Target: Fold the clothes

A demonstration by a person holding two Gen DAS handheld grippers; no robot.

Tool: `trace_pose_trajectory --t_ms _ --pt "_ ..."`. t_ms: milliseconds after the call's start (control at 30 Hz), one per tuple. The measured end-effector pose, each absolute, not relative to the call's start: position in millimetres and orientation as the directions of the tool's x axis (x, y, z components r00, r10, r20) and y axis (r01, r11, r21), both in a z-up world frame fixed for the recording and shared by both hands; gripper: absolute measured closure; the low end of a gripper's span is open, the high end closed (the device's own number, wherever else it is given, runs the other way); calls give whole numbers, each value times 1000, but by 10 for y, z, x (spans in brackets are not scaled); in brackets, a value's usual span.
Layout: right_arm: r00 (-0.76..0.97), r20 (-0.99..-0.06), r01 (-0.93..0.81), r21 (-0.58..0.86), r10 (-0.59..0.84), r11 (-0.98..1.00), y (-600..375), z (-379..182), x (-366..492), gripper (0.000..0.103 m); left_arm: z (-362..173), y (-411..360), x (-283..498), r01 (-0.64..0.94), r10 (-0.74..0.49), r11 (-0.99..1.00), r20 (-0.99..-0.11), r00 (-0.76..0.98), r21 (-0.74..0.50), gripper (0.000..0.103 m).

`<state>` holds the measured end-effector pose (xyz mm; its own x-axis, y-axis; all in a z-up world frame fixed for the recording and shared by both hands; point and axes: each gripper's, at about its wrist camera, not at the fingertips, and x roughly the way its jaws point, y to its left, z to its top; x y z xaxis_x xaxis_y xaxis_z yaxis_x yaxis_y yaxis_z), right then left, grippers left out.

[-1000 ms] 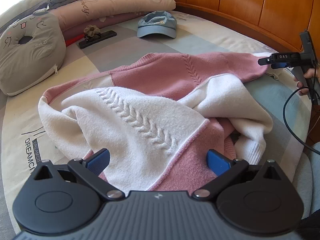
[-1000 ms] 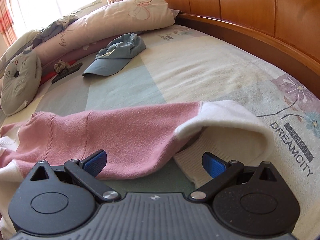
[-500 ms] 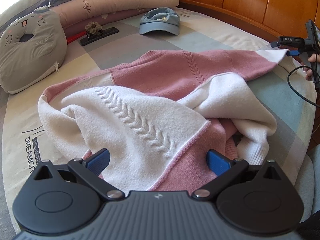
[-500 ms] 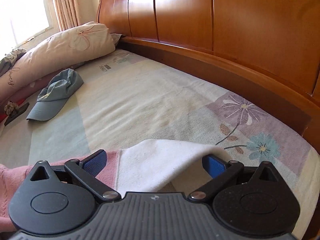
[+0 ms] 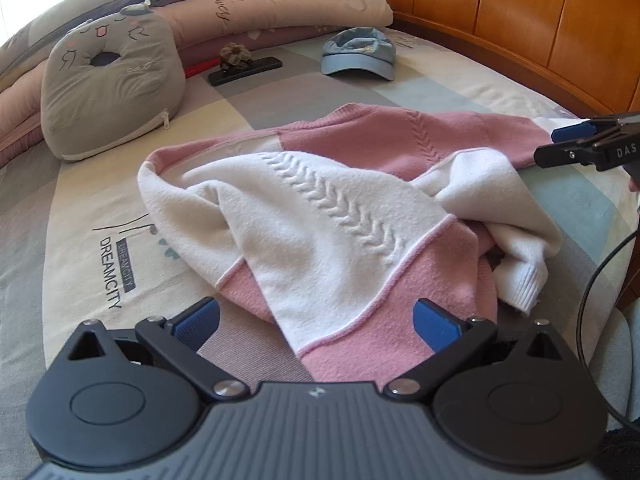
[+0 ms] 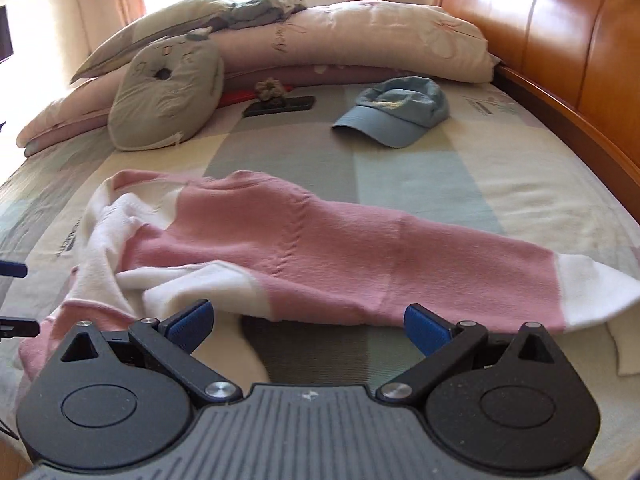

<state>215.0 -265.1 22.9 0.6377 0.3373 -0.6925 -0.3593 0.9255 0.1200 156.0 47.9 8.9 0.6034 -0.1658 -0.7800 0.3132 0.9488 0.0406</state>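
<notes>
A pink and white knitted sweater (image 5: 344,216) lies crumpled on the bed, its hem bunched toward me. My left gripper (image 5: 316,320) hovers open just above the near pink hem, holding nothing. In the right wrist view the sweater (image 6: 320,252) stretches across, one sleeve laid out flat to the right and ending in a white cuff (image 6: 592,288). My right gripper (image 6: 308,324) is open over the sleeve's near edge with nothing between its fingers. The right gripper (image 5: 580,144) also shows at the right edge of the left wrist view, beside the sleeve.
A blue cap (image 5: 358,54) lies beyond the sweater. A grey cat cushion (image 5: 108,88), long pillows (image 5: 280,0), and a dark flat object with a scrunchie (image 5: 244,70) sit at the back. A wooden headboard (image 5: 520,28) curves along the right. A black cable (image 5: 600,280) hangs at right.
The right gripper swung left and pulled back, from facing the headboard over the white cuff to facing the whole sweater. The sleeve now lies stretched flat. The left gripper rose and drew back slightly.
</notes>
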Motion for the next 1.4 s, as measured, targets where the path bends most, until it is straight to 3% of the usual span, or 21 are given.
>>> trace_pose_trajectory --t_ms 133,467,700,833,1000,1167,1300,1400 --pt "580 -700 -508 89 416 857 -1891 288 1973 0 39 710 1474 231 -115 972 -787 606 36 1" --pt "517 -730 -713 -77 448 697 -721 156 1481 0 -99 1289 1316 64 -5 997 -804 594 42 1" --pt "508 -772 -686 -93 383 722 -267 42 1392 0 -150 1406 1188 43 -5 999 -804 595 26 1" --pt "568 -775 -676 -246 277 695 -123 -104 1286 0 -159 1443 1121 39 -11 999 -802 597 15 1" --pt "689 -714 -543 -395 125 741 -464 -72 1366 0 -185 1478 1101 43 -35 999 -799 601 -11 1" --pt "690 -722 -390 -325 40 862 -1122 24 1718 0 -226 1333 1207 96 -73 995 -800 595 -20 1" --pt "646 -759 -322 -170 85 931 -1424 25 1861 0 -231 1182 1276 147 -105 989 -797 595 -21 1" --pt "664 -742 -356 -212 86 910 -1351 2 1812 0 -250 1111 1332 169 -118 985 -800 589 -20 1"
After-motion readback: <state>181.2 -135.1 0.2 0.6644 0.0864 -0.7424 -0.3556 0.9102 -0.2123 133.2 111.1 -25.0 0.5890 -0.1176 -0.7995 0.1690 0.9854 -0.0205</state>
